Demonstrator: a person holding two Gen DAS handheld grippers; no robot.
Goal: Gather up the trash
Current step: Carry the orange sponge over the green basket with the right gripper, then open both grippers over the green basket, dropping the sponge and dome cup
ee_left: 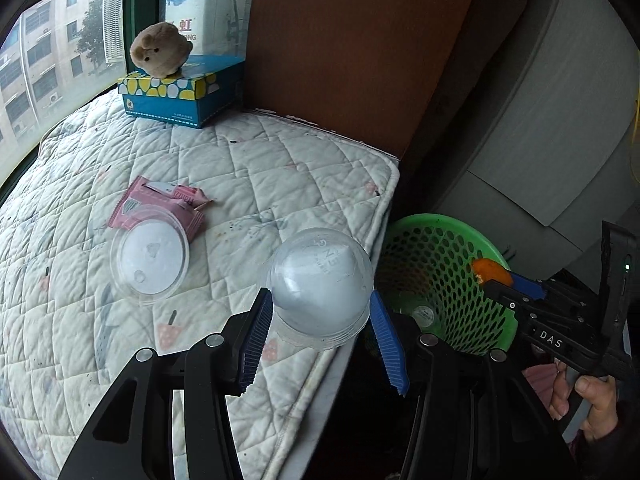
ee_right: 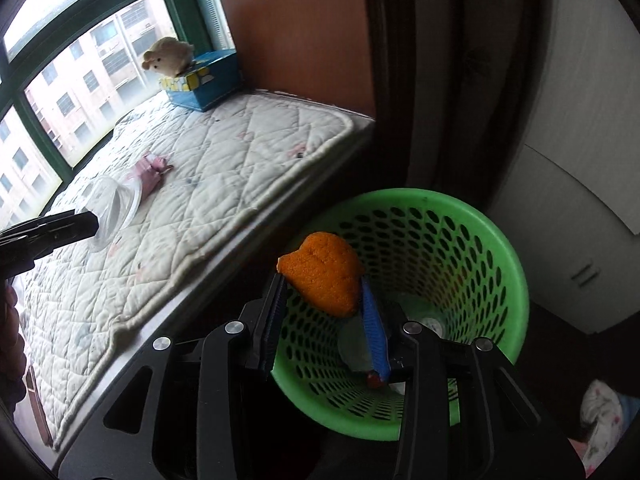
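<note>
Where the quilted mattress pad (ee_left: pixel 224 184) ends, its rounded corner and piped edge overhang a dark gap, and the green perforated basket (ee_right: pixel 460 240) stands on the floor just beside that edge, below the level of the pad. The wooden panel (ee_left: pixel 352 40) closes the far side of the pad, and the window (ee_right: pixel 80 80) runs along the side of the pad away from the basket. Most of the pad's surface toward the basket is bare quilting, giving open room for movement along that edge.

On the pad, well apart from the basket in the far corner, a blue tissue box (ee_left: pixel 176 96) carries a small plush toy (ee_left: pixel 160 50). Nearer the middle, a pink wrapper (ee_left: pixel 160 208) lies partly under a clear plastic lid (ee_left: pixel 150 256); both rest well clear of the basket-side edge.

The left gripper (ee_left: pixel 320 312) holds a clear plastic cup (ee_left: pixel 320 280) between its blue fingers (ee_left: pixel 256 336), above the pad's edge just beside the basket, base pointing away from the camera. The fingers are about half spread and clamped on the cup's sides.

The right gripper (ee_right: pixel 324 308) hangs over the basket's mouth with an orange peel (ee_right: pixel 324 276) between its fingers (ee_right: pixel 374 328). These stand narrowly apart; the peel sits against both, and I cannot tell whether they still press on it. Some rubbish already lies in the basket bottom.
</note>
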